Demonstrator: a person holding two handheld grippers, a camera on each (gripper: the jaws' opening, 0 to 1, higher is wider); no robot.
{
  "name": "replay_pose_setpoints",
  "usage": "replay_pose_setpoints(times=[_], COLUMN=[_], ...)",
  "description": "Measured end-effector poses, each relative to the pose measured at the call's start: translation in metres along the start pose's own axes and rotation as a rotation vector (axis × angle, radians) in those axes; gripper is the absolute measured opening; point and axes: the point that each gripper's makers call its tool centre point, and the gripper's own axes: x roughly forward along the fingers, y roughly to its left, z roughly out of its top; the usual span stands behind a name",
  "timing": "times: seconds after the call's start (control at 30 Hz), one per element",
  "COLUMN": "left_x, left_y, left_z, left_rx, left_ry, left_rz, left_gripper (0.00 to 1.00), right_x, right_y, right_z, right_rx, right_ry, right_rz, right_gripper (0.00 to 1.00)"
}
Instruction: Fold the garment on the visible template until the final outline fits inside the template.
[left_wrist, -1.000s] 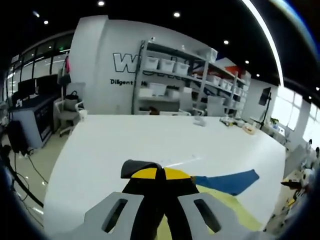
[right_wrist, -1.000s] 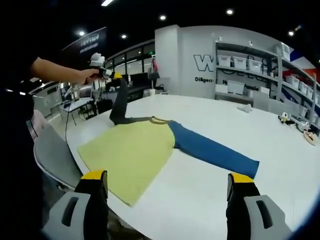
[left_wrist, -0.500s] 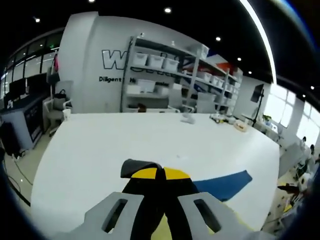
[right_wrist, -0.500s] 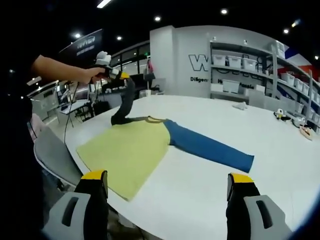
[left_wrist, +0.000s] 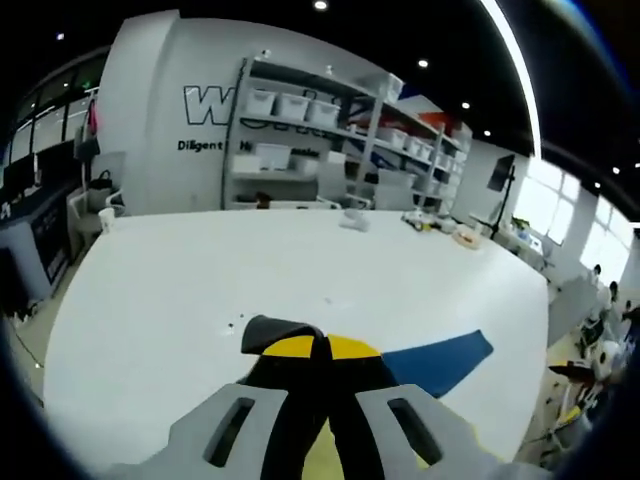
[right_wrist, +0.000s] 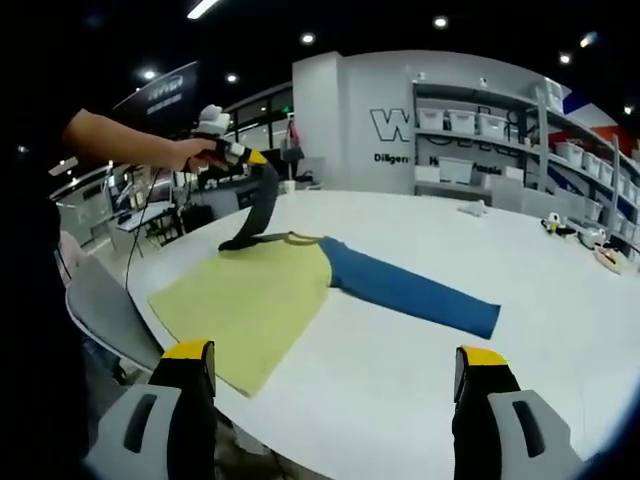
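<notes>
A big white bench (right_wrist: 420, 370) holds a garment (right_wrist: 250, 295) with a yellow body. It lies flat near the left, near edge of the bench in the right gripper view. One blue sleeve (right_wrist: 415, 288) lies flat and stretches out to the right across the white top. The other sleeve is dark grey (right_wrist: 258, 205), and it is lifted up off the bench at the far left corner of the garment.

The left gripper (right_wrist: 232, 153) holds that dark grey sleeve up in the air. A person's hand (right_wrist: 190, 152) holds this gripper, and a bare arm reaches in from the left. In the left gripper view, the left gripper's fingers (left_wrist: 285, 352) are closed tight together, with the dark cloth (left_wrist: 275, 330) pinched between them. Past them you can see a bit of the blue sleeve (left_wrist: 440, 358) on the right and a small bit of yellow cloth low down between the fingers.

The right gripper (right_wrist: 335, 375) hangs over the near edge of the bench. Its two fingers (right_wrist: 190, 365) stand wide apart, and they hold nothing. The garment is a little way in front of it, and the two do not touch.

Far behind the bench there are grey shelves (right_wrist: 480, 130) with white bins on them. Some small things sit on the far right part of the bench, but they are too small to tell what they are.
</notes>
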Motion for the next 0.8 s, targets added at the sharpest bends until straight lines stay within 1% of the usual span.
replay_pose_setpoints(times=[0.1, 0.23, 0.37, 0.5, 0.8], left_x=[0.009, 0.021, 0.031, 0.041, 0.055], left_y=[-0.003, -0.008, -0.021, -0.032, -0.054], left_z=[-0.005, -0.015, -0.033, -0.047, -0.066], left_rx=[0.006, 0.011, 0.024, 0.033, 0.043], left_ry=[0.017, 0.043, 0.086, 0.115, 0.158], left_rz=[0.0, -0.005, -0.032, -0.048, -0.08], left_gripper=[0.0, 0.0, 0.0, 0.0, 0.0], right_x=[-0.001, -0.001, -0.001, -0.002, -0.007], right_y=[-0.002, -0.006, -0.009, -0.012, -0.02], right_z=[-0.002, -0.006, -0.011, -0.013, -0.019], right_rx=[0.006, 0.013, 0.019, 0.027, 0.044], right_ry=[0.0, 0.004, 0.013, 0.014, 0.017], right_rz=[-0.002, -0.007, -0.007, -0.009, -0.022], right_gripper=[0.98, 0.98, 0.98, 0.98, 0.98])
